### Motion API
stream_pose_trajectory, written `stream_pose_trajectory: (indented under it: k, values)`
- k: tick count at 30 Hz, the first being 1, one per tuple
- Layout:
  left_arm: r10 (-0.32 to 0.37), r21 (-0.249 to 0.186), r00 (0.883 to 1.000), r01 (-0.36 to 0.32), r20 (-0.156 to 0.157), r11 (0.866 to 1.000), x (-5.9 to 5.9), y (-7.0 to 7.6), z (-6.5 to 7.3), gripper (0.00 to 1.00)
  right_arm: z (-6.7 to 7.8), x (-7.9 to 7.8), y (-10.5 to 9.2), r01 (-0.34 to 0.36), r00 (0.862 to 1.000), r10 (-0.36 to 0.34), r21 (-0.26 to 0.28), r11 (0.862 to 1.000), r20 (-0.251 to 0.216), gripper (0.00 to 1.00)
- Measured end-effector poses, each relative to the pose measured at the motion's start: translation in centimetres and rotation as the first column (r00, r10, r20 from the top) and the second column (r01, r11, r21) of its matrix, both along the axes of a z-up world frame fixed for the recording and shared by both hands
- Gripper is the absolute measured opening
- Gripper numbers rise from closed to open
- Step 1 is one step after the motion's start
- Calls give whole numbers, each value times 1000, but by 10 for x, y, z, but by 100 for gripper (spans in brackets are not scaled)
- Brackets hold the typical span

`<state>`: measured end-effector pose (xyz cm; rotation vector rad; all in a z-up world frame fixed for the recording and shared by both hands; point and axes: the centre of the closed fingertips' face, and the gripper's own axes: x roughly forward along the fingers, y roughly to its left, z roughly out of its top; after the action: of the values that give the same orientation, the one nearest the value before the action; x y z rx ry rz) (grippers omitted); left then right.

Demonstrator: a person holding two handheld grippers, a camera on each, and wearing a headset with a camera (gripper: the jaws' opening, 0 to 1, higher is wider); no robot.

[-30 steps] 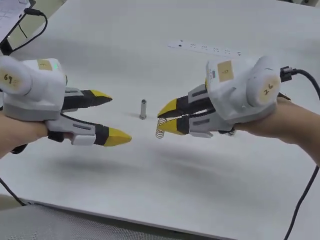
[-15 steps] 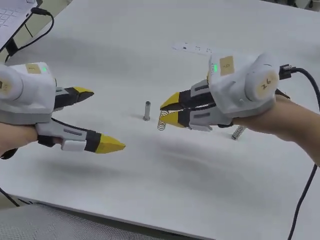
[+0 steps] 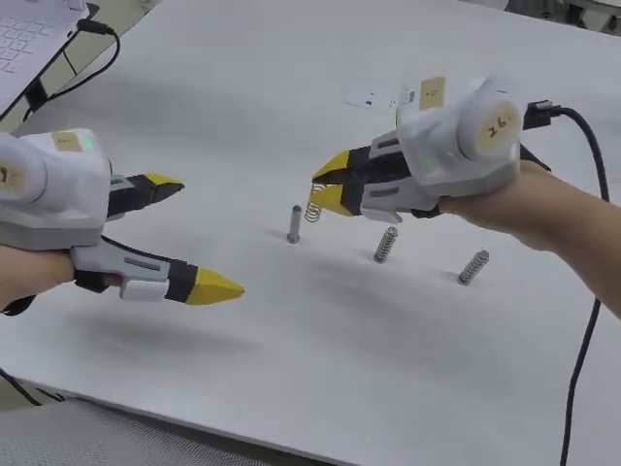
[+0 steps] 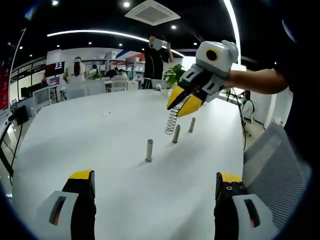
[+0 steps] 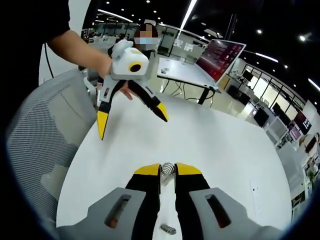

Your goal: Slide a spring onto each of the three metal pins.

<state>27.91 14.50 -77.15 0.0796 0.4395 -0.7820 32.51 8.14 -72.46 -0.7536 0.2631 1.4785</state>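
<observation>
My right hand-held gripper (image 3: 323, 190), grasping a dangling spring (image 3: 313, 204), hovers just above and beside the upright bare pin (image 3: 294, 223); my left hand-held gripper (image 3: 206, 235) hangs released.

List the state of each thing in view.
Yellow-tipped left tongs: open, empty.
Yellow-tipped right tongs: shut on the spring.
Coiled wire spring: gripped, hanging down.
Bare grey metal pin: upright, no spring.
Middle grey metal pin: spring on.
Third grey metal pin: spring on.

A white table (image 3: 291, 388) spread beneath the left gripper (image 3: 211, 236) and right gripper (image 3: 312, 192). A power strip (image 3: 369, 96) lay just beyond the right one. A laptop (image 3: 24, 39) sat far beyond the left, with a mesh chair (image 5: 40, 145) near it.
</observation>
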Motion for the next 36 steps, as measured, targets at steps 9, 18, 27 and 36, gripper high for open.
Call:
stream_pose_trajectory:
  k: [9,18,27,36]
  values:
    - [5,-1,1000,-5,2,1000,0,0,1,98,-1,13,9,18,1000,-18,2,1000,0,7]
    - [2,-4,1000,-2,6,1000,1,-2,2,98,-10,20,9,44,999,-45,-14,999,-25,7]
    - [6,-5,1000,-6,2,1000,0,0,0,98,-19,20,17,49,998,-50,-23,999,-41,7]
    - [12,-3,1000,-12,-5,1000,-3,4,-2,98,-28,21,20,49,997,-51,-39,998,-52,7]
